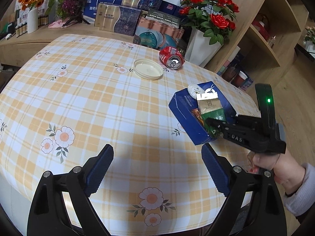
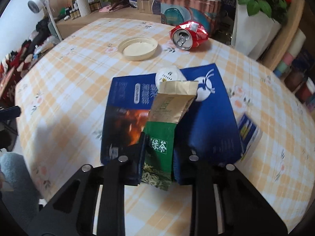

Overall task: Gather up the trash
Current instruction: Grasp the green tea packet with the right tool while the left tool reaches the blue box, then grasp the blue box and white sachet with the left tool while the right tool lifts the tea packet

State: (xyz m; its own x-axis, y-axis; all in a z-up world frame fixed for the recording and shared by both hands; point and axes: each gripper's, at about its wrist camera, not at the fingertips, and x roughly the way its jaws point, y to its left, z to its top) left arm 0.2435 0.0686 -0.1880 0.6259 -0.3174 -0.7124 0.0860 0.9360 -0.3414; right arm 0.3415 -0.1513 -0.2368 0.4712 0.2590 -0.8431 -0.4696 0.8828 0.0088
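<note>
Right claw [image 2: 157, 157] pinches green tea packet [image 2: 160, 137]; left claw [image 1: 157, 169] gapes.

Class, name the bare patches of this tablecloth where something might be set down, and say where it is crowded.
Free: the wide near-left cloth ahead of the open left gripper, and left of the cream lid. Crowded: the far-right edge, with the lid, crushed can and blue box.

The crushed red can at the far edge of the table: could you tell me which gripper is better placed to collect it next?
Left. The left gripper is open and holds nothing, while the right gripper is shut on the tea packet over the blue box. The can lies beside the lid.
</note>
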